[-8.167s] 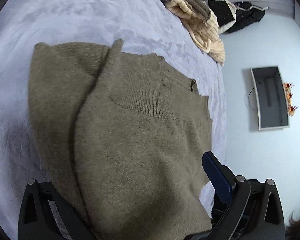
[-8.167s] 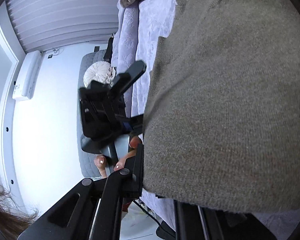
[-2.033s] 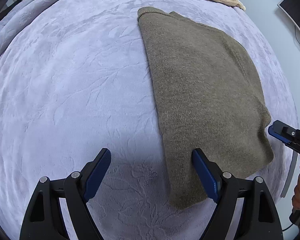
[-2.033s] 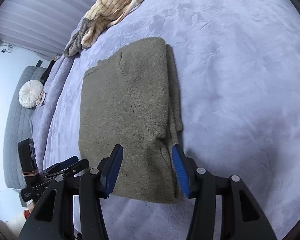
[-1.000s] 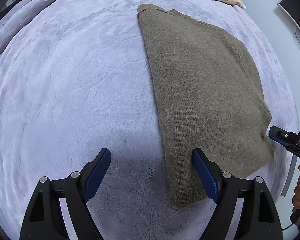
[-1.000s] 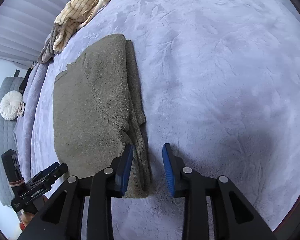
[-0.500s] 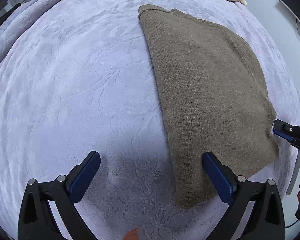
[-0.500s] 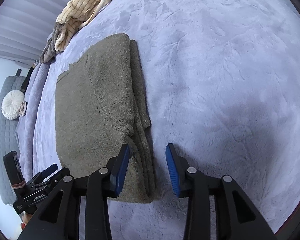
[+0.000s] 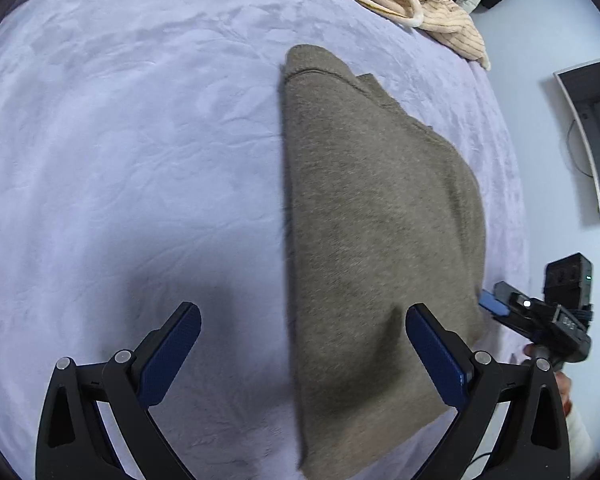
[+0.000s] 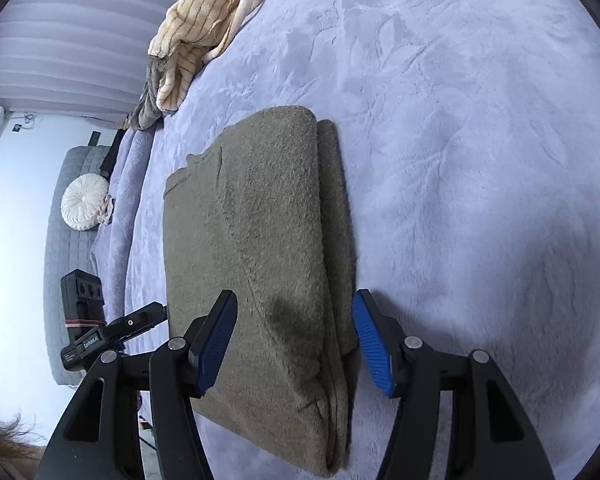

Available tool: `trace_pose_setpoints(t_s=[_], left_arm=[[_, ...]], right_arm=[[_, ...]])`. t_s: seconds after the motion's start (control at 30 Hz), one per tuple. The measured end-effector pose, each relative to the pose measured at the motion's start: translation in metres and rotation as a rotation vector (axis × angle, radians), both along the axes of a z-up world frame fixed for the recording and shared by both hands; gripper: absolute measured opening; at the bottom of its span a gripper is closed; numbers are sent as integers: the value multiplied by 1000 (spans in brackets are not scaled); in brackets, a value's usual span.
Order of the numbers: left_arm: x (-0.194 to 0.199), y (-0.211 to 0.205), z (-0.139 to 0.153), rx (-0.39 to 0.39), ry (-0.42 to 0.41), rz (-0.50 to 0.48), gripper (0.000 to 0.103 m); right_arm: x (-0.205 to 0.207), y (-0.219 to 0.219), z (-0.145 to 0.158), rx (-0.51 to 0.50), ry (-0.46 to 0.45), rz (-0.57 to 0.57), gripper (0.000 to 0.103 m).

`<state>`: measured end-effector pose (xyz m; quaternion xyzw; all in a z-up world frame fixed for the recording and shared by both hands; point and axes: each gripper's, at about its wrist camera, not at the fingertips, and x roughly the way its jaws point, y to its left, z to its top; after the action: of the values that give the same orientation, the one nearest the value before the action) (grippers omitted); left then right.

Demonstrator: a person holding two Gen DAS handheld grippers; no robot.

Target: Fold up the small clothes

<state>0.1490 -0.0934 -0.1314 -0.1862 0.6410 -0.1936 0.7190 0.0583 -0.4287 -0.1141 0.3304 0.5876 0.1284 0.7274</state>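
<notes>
An olive-brown knit sweater point(image 9: 372, 232) lies folded into a long strip on the lavender bedspread point(image 9: 140, 140). My left gripper point(image 9: 300, 352) is open and empty, its jaws straddling the sweater's left folded edge near its near end. In the right wrist view the sweater point(image 10: 260, 248) shows stacked layers along its right edge. My right gripper point(image 10: 294, 336) is open and empty, jaws wide over the sweater's near right part. The right gripper also shows at the sweater's right side in the left wrist view point(image 9: 496, 306).
A cream striped garment point(image 9: 412, 4) and a grey one point(image 10: 148, 100) are piled at the bed's far end. A wall monitor point(image 9: 592, 136) hangs beyond the bed's right edge. A grey sofa with a round white cushion point(image 10: 84, 208) stands past the left edge.
Both grippers have opened wider and moved closer over the sweater's near end. The left gripper shifted right and tilted, so the sweater now fills more of its view.
</notes>
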Motion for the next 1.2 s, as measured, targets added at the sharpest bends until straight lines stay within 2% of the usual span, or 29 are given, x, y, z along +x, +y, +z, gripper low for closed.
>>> trace_pose_setpoints(t_s=[0.13, 0.23, 0.37, 0.4, 0.43, 0.47, 0.5, 0.53, 0.63, 0.77, 1.03, 1.2], left_arm=[[12, -38, -11, -63, 11, -63, 103], [19, -60, -18, -26, -12, -108, 103], [17, -68, -19, 13, -41, -106, 103], [17, -67, -18, 14, -44, -96, 100], [15, -66, -15, 13, -56, -81, 85], [16, -68, -13, -3, -62, -79, 78], [14, -67, -8, -1, -73, -75, 70], [15, -67, -5, -8, -84, -76, 59], [15, -61, 7, -44, -102, -78, 46], [5, -51, 32, -99, -112, -83, 46], [-40, -4, 87, -108, -161, -93, 46], [-75, 33, 101, -81, -155, -72, 46]], right_arm=[[22, -2, -23, 85, 44, 39, 64], [36, 8, -38, 137, 64, 91, 66], [50, 24, -52, 163, 61, 143, 66], [51, 25, -54, 173, 65, 128, 62], [50, 24, -54, 190, 64, 106, 56], [49, 25, -54, 211, 67, 94, 42], [47, 23, -54, 226, 69, 80, 37], [44, 22, -52, 242, 66, 63, 35], [38, 23, -42, 317, 52, 24, 31], [29, 39, -19, 369, 31, 20, 31], [-7, 73, 23, 437, 25, 34, 31], [-37, 113, 32, 479, 37, 59, 31]])
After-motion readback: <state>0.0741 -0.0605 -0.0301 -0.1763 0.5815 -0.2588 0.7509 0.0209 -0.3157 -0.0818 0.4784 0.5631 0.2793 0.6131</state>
